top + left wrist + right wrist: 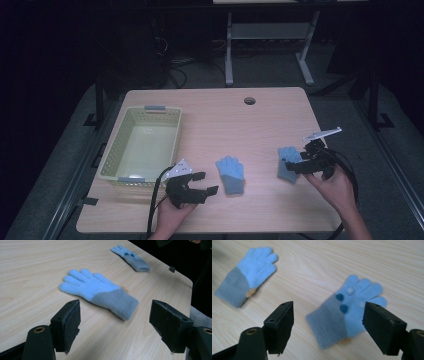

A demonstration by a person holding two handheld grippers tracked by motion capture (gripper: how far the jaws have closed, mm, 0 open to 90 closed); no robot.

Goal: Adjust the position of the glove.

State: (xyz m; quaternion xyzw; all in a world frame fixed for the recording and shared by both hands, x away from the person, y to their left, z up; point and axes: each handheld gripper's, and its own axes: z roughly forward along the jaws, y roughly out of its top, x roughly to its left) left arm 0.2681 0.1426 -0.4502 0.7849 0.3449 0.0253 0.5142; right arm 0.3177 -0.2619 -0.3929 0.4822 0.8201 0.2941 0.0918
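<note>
A pale yellow basket (112,159) sits on the wooden table (270,112), toward its left edge.

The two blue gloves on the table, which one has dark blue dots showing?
The blue knit glove before the right gripper: it shows dark blue and white dots. The other blue glove, beside the left gripper, shows none.

L gripper (200,184): jaws wide apart, held low at table (210,220) front edge | R gripper (296,164): jaws wide apart, near table's right edge

Two light-blue gloves (230,174) with grey cuffs; the right glove (347,311) bears dark-blue dots.
</note>
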